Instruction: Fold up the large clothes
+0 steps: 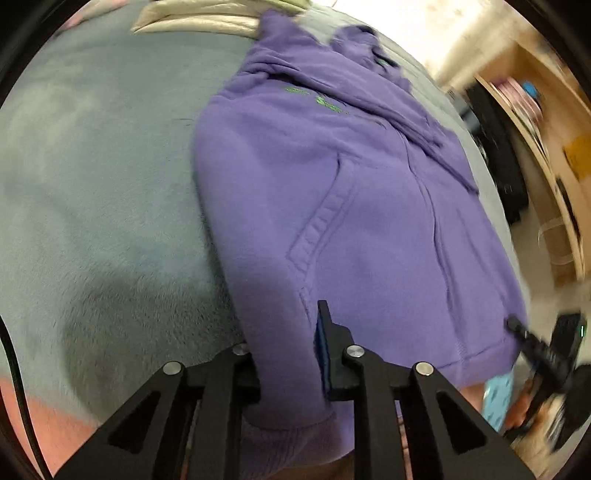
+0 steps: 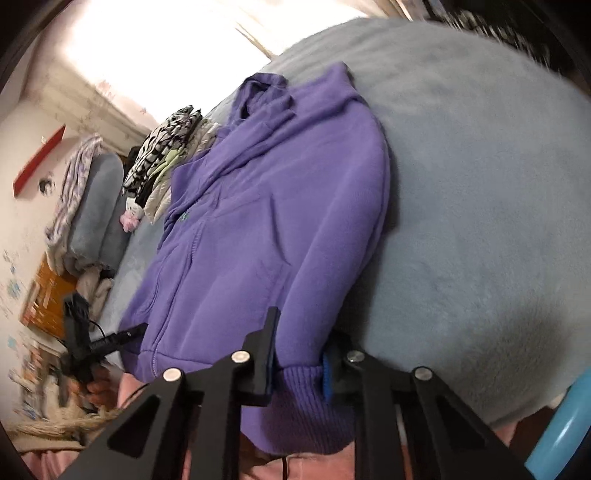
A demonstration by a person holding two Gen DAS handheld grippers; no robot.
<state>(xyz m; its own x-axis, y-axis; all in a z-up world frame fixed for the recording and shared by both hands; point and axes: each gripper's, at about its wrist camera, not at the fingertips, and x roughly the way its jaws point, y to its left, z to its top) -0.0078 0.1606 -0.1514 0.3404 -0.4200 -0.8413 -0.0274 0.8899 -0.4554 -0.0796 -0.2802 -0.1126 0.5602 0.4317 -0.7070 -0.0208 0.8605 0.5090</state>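
A purple zip hoodie (image 1: 351,206) lies spread on a grey-blue fuzzy bed cover (image 1: 96,177), hood at the far end, sleeves folded in over the body. My left gripper (image 1: 288,354) is shut on the hoodie's bottom hem at its left corner. In the right wrist view the hoodie (image 2: 266,221) runs away from me and my right gripper (image 2: 299,354) is shut on the ribbed hem at its right corner. The right gripper also shows at the right edge of the left wrist view (image 1: 532,343); the left gripper shows at the left of the right wrist view (image 2: 110,338).
A cream folded garment (image 1: 199,20) lies at the bed's far end. A stack of patterned clothes (image 2: 166,155) and a grey pillow (image 2: 99,218) sit left of the hoodie. Wooden shelves (image 1: 546,122) stand to the right of the bed.
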